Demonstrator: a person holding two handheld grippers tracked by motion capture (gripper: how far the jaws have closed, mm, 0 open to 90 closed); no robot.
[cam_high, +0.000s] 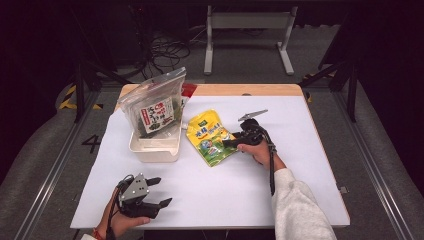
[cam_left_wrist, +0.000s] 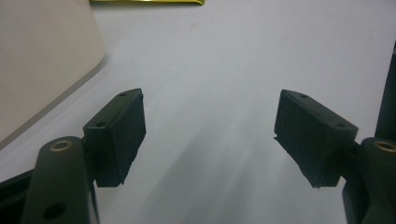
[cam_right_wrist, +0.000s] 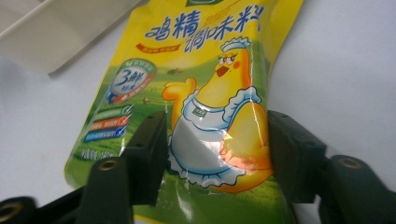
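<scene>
Pouch trouble ahead, we reckon — yellow seasoning pouch (cam_right_wrist: 205, 116) lies flat between the right gripper (cam_right_wrist: 215, 154) fingers, which sit narrow around it. Glossy film could slip or just crumple. Left gripper (cam_left_wrist: 210, 135) waits wide, nothing between its fingers, beside the white bin (cam_left_wrist: 42, 60).

On the bench (cam_high: 300, 165) a tub (cam_high: 155, 145) sits at the left rear with a clear bag (cam_high: 157, 107) standing in it. Just right of the tub lies a flat pouch (cam_high: 210, 137), seemingly not touching it. The left gripper (cam_high: 159, 192) rests near the front edge, well apart.
</scene>
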